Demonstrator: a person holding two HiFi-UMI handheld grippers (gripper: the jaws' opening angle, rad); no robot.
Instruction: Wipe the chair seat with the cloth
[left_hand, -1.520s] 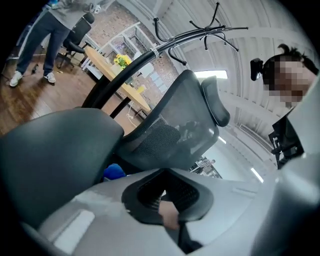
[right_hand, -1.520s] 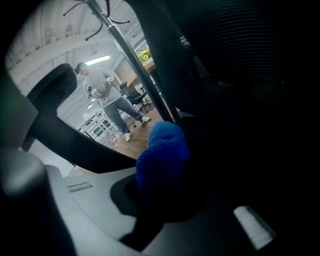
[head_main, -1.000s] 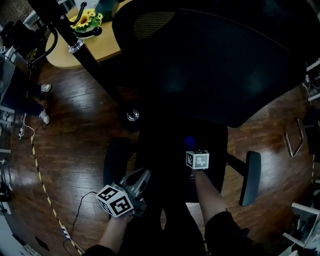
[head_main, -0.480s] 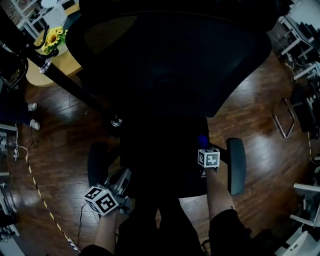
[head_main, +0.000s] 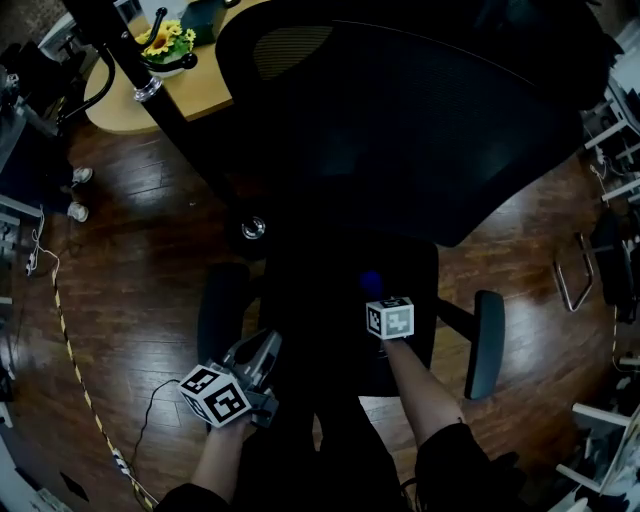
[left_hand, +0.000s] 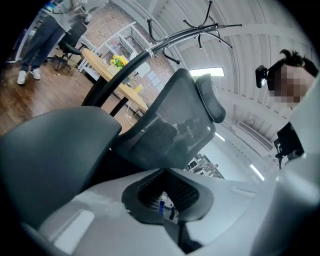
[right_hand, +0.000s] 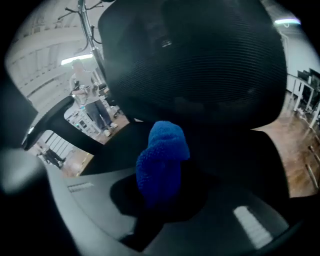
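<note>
Your right gripper (head_main: 376, 297) clamps the blue cloth (right_hand: 162, 160) over the chair seat (head_main: 310, 290) | left gripper (head_main: 262, 352) closed, empty, beside armrest (head_main: 222, 310)

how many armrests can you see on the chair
2: the left armrest beside the seat on the person's left, and the right armrest on the person's right. None looks hidden.
</note>
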